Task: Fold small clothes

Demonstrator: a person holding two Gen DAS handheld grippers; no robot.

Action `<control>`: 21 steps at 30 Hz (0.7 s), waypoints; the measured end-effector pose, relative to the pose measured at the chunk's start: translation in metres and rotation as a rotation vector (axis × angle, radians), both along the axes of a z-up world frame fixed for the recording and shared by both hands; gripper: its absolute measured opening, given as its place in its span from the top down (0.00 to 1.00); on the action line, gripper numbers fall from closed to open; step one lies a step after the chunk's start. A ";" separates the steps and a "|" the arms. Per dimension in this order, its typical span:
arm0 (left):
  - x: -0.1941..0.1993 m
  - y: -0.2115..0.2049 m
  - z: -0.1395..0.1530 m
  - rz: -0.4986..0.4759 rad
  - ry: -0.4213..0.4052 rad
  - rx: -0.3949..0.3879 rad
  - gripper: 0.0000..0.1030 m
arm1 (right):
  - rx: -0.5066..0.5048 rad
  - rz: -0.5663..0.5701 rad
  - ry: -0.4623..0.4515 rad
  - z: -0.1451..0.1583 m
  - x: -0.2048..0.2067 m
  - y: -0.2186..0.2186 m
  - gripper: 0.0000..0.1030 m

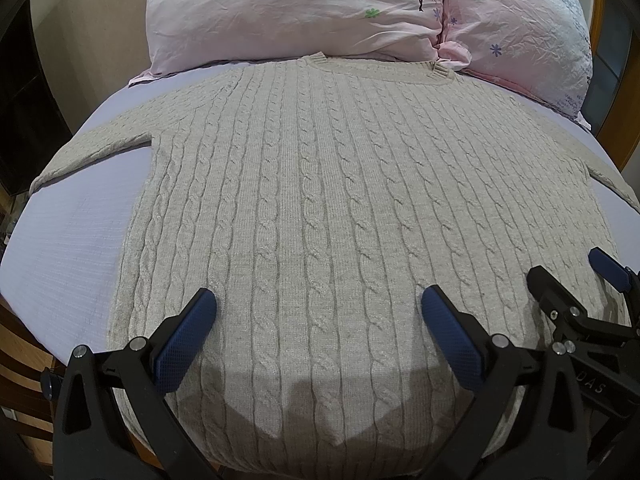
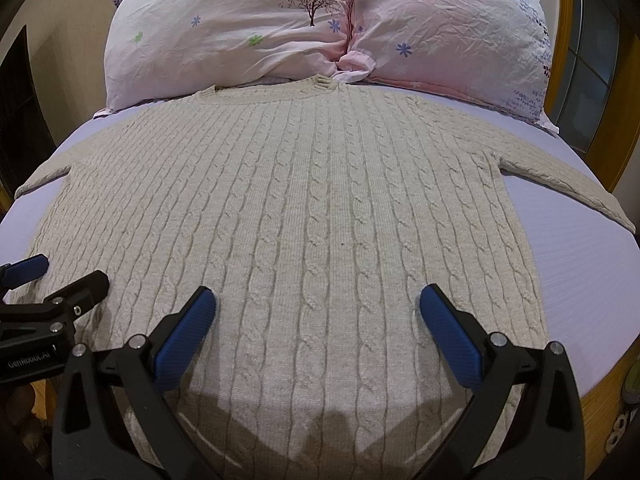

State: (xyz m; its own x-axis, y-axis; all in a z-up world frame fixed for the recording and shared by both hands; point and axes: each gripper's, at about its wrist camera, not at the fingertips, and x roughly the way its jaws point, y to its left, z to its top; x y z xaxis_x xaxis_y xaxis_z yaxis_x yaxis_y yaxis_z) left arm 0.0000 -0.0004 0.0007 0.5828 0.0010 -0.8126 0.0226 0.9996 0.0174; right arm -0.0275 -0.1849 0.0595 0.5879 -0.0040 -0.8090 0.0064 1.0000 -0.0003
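Note:
A beige cable-knit sweater (image 1: 320, 184) lies flat and spread out on the lilac bed sheet (image 1: 72, 232), collar toward the pillows, sleeves out to both sides. It also shows in the right wrist view (image 2: 304, 208). My left gripper (image 1: 319, 308) is open and empty, hovering over the sweater's lower left part near the hem. My right gripper (image 2: 318, 306) is open and empty over the lower right part. The right gripper also shows at the right edge of the left wrist view (image 1: 580, 284); the left gripper shows at the left edge of the right wrist view (image 2: 60, 276).
Two pink flowered pillows (image 1: 296, 12) (image 2: 448, 28) lie against the head of the bed, touching the sweater's collar. A wooden bed frame (image 2: 600, 396) runs along the right side. Bare sheet (image 2: 580, 272) lies on either side of the sweater.

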 end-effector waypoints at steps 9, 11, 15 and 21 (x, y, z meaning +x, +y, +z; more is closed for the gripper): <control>0.000 0.000 0.000 0.000 -0.001 0.000 0.01 | 0.002 0.004 -0.014 0.003 -0.001 -0.002 0.02; 0.000 0.000 0.000 0.000 -0.002 0.000 0.01 | 0.002 0.005 -0.020 0.002 -0.001 -0.002 0.02; 0.002 0.004 0.004 0.002 0.002 0.002 0.01 | 0.001 0.011 -0.030 0.002 -0.002 -0.002 0.02; 0.005 0.006 0.008 -0.006 -0.001 0.008 0.01 | 0.092 0.093 -0.016 0.011 0.001 -0.022 0.02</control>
